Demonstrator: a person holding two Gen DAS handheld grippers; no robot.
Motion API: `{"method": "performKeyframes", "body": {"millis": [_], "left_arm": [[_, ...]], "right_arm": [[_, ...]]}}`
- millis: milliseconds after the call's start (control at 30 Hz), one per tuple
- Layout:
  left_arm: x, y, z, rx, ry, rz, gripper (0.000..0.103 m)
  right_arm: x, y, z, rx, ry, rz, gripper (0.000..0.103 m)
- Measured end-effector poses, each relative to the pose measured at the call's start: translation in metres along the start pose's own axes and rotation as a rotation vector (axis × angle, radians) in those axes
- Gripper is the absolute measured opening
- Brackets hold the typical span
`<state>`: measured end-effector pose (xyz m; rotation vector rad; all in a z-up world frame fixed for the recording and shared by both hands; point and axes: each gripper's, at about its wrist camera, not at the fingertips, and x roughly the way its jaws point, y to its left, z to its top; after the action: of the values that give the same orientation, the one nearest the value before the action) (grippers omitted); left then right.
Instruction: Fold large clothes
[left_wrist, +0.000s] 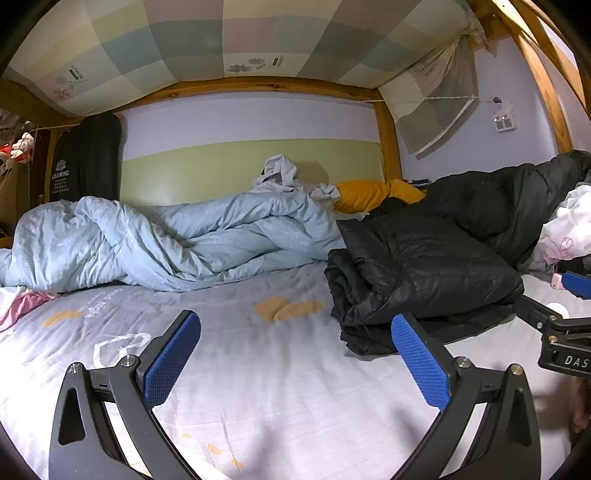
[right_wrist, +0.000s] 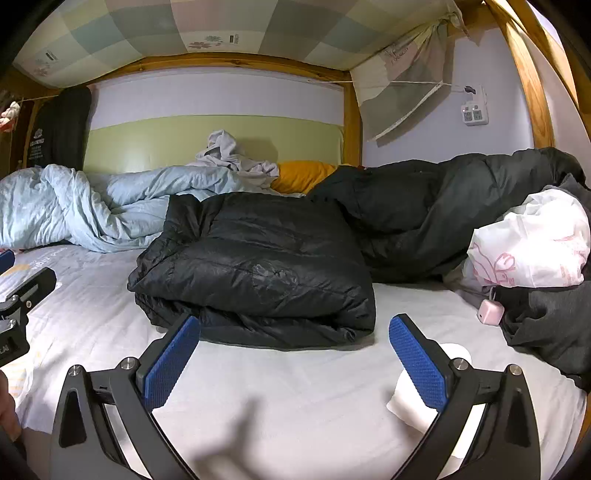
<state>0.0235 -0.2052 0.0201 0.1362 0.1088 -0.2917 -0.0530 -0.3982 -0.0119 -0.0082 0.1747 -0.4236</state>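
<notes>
Far left: a dark garment (left_wrist: 86, 158) with pale print hangs by the wooden bed frame (left_wrist: 388, 140), above the end of the duvet.
Duvet: a pale blue duvet (left_wrist: 166, 240) lies crumpled along the back of the bed, from the left edge to the jacket.
On the duvet: a grey-white cloth (left_wrist: 280, 173) sits bunched on its top, against the green wall panel (left_wrist: 221, 170).
Pillow: a yellow pillow (left_wrist: 365, 194) lies just right of that cloth, behind the jacket.
Sheet: the white sheet (left_wrist: 277, 387) with orange and heart prints is bare in front of both my tools.
My left gripper (left_wrist: 295, 365): released, its blue pads (left_wrist: 171, 362) spread wide over the sheet, holding nothing; its right pad shows in front of the jacket's near left corner, and I cannot tell whether it touches.
Jacket: the black puffer jacket (right_wrist: 258, 273) lies folded into a thick bundle on the sheet, right of the duvet and straight ahead of my right tool.
My right gripper (right_wrist: 295, 363): released too, pads wide apart, holding nothing, just short of the jacket's near edge.
Behind the jacket: a second dark coat (right_wrist: 461, 206) is heaped along the right side of the bed.
Right: a white bag (right_wrist: 535, 240) with pink drawing rests against that coat, a small pink charger (right_wrist: 489, 312) lies on the sheet below it, and a grey garment (right_wrist: 550, 325) lies beside the charger.
Wall at right: a white socket block (right_wrist: 474, 114) hangs on it.
</notes>
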Motion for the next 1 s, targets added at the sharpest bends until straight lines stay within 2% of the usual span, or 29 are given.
{"method": "performKeyframes", "body": {"millis": [500, 800, 1000], "left_arm": [[-0.002, -0.011, 0.000, 0.006, -0.013, 0.015, 0.103], [-0.007, -0.018, 0.002, 0.031, -0.046, 0.034, 0.103], [-0.006, -0.019, 0.003, 0.016, -0.039, 0.034, 0.103]], "right_arm": [[-0.001, -0.005, 0.004, 0.046, -0.015, -0.012, 0.103], [-0.007, 0.001, 0.008, 0.026, -0.049, -0.002, 0.103], [0.001, -0.006, 0.008, 0.074, -0.011, -0.005, 0.103]]}}
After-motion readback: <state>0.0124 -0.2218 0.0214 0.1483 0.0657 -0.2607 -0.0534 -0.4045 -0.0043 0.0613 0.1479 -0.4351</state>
